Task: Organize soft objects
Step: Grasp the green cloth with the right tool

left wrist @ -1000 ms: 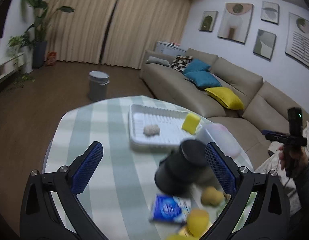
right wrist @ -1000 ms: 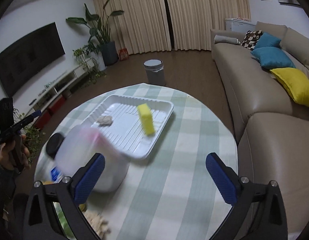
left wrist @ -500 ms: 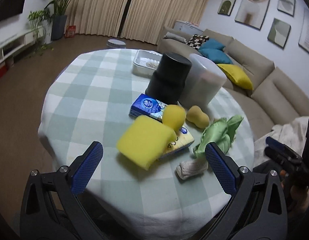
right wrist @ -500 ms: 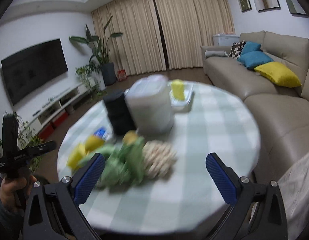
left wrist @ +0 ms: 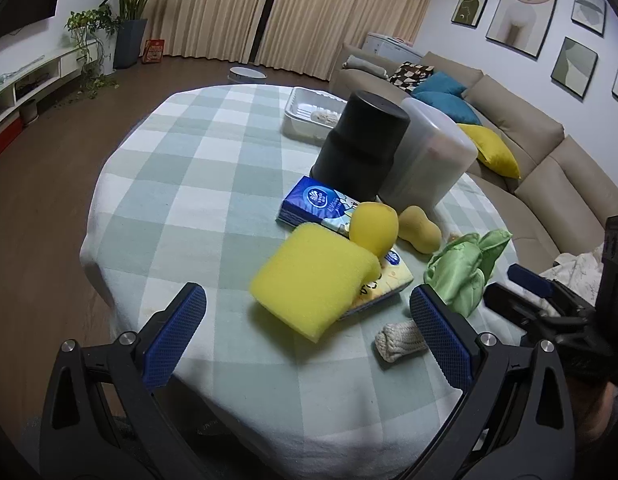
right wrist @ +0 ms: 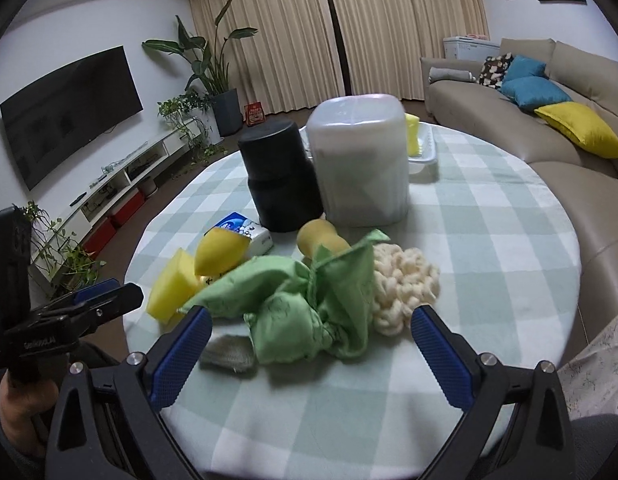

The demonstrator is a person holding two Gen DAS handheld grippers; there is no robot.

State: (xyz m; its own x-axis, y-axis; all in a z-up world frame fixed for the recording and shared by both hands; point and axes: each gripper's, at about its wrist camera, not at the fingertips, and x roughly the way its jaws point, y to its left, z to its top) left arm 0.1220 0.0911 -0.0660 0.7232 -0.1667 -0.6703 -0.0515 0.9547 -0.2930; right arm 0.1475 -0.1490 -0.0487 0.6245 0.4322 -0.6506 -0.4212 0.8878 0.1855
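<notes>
A big yellow sponge [left wrist: 313, 280] leans on a tissue pack [left wrist: 321, 204] near the table's front edge, just ahead of my open left gripper [left wrist: 309, 340]. Behind it sit a yellow egg-shaped sponge [left wrist: 374, 225] and a tan gourd-shaped sponge [left wrist: 419, 229]. A crumpled green cloth [right wrist: 305, 304] and a cream knitted rope bundle [right wrist: 403, 280] lie right in front of my open right gripper [right wrist: 309, 344]. A white tray [left wrist: 305, 114] at the far side holds a small beige lump and a yellow sponge [right wrist: 412, 132]. Neither gripper holds anything.
A black cylinder [left wrist: 361, 142] and a frosted plastic container [left wrist: 427, 160] stand mid-table, partly hiding the tray. A grey pad [right wrist: 229, 354] lies by my right gripper's left finger. The round table has a checked cloth [left wrist: 181, 184]. A sofa [right wrist: 549, 128] runs along the right.
Both grippers have pulled back from over the tray to the near edge of the table and dropped lower, so the pile of soft things now lies in front of them. Both stay open.
</notes>
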